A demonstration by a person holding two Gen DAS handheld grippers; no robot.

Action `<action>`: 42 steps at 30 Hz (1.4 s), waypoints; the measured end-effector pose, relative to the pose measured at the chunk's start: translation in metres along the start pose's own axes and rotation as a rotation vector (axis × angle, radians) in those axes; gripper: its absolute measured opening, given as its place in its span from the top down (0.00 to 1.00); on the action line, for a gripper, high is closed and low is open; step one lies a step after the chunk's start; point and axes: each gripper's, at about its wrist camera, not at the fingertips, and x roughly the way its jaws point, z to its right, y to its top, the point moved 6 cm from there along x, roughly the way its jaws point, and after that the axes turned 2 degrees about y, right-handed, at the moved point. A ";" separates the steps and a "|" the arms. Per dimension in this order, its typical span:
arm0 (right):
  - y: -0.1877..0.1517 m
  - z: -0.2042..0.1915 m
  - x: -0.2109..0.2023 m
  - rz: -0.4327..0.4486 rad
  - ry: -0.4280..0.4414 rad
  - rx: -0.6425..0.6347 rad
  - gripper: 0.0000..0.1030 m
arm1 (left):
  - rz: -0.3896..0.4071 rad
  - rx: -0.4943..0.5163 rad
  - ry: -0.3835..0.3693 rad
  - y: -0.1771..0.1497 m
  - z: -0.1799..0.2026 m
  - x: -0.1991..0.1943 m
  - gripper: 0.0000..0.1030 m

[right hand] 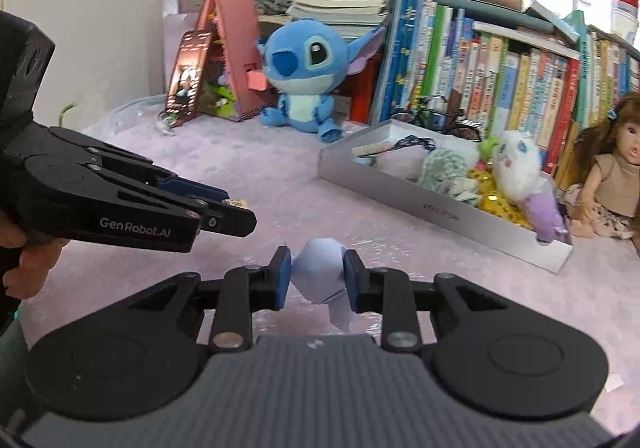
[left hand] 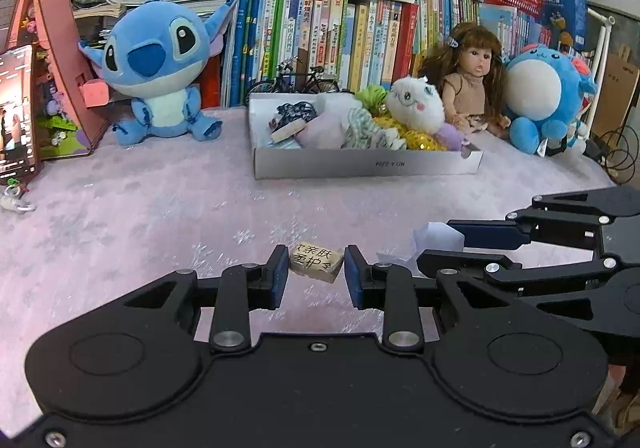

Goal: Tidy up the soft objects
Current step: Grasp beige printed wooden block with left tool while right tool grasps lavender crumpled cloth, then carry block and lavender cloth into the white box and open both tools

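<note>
My left gripper (left hand: 316, 274) is shut on a small beige tissue pack (left hand: 317, 262) with black Chinese print, just above the pink fuzzy cover. My right gripper (right hand: 316, 275) is shut on a pale lavender soft object (right hand: 320, 272); it shows in the left wrist view (left hand: 438, 238) too. The left gripper (right hand: 236, 209) appears at the left of the right wrist view. A shallow white box (left hand: 360, 163) beyond holds several soft things, among them a white fluffy toy (left hand: 416, 101).
A blue Stitch plush (left hand: 160, 75) sits back left beside a pink toy house (left hand: 56, 59) and a phone (left hand: 16, 107). A doll (left hand: 474, 75) and a round blue plush (left hand: 548, 95) sit at the right. Books (left hand: 340, 35) line the back.
</note>
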 end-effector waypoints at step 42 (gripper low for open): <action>0.054 0.106 0.019 0.077 -0.231 0.160 0.66 | 0.039 -0.080 0.053 0.108 0.022 0.110 0.72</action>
